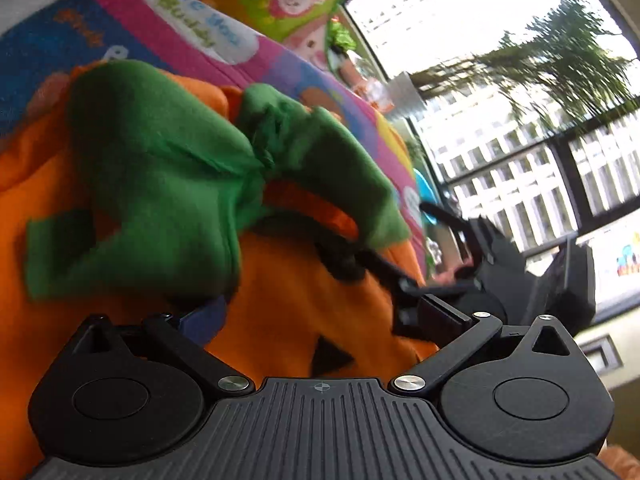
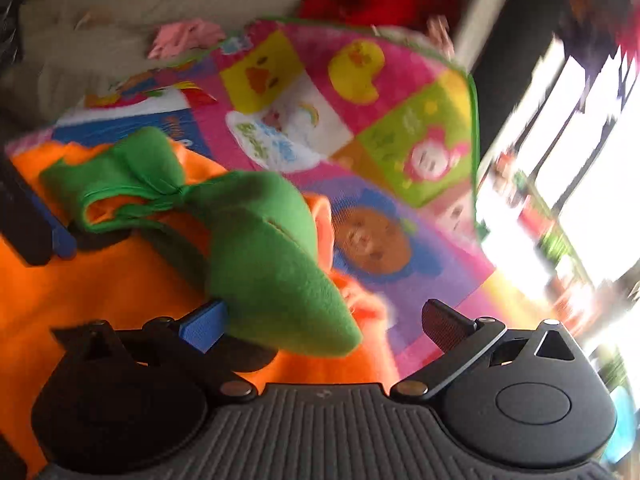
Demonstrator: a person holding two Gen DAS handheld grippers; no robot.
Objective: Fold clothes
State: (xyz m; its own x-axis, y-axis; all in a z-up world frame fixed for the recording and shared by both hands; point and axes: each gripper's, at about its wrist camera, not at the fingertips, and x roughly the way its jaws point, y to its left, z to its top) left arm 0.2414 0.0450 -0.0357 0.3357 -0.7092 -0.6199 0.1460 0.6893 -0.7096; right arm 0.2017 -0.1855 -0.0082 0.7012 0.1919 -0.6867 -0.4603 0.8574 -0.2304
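Observation:
An orange fleece garment (image 1: pixel 304 304) with a green leaf-shaped collar (image 1: pixel 160 184) lies crumpled on a colourful play mat (image 1: pixel 256 60). My left gripper (image 1: pixel 324 320) is open, its fingers spread wide with orange cloth lying loose between them. In the right wrist view the garment (image 2: pixel 120 280) fills the lower left and a green collar flap (image 2: pixel 276 276) hangs over the blue pad (image 2: pixel 204 328) of my right gripper (image 2: pixel 325 326), which is also open. The right gripper (image 1: pixel 492 276) shows at the garment's right edge, and the left gripper (image 2: pixel 32 216) at the other view's left edge.
The play mat (image 2: pixel 360 128) spreads beyond the garment. Bright windows (image 1: pixel 520 128) with a dark frame stand to the right. Pink (image 2: pixel 184 38) and red (image 2: pixel 372 0) cloth lie past the mat's far edge on a beige surface (image 2: pixel 100 20).

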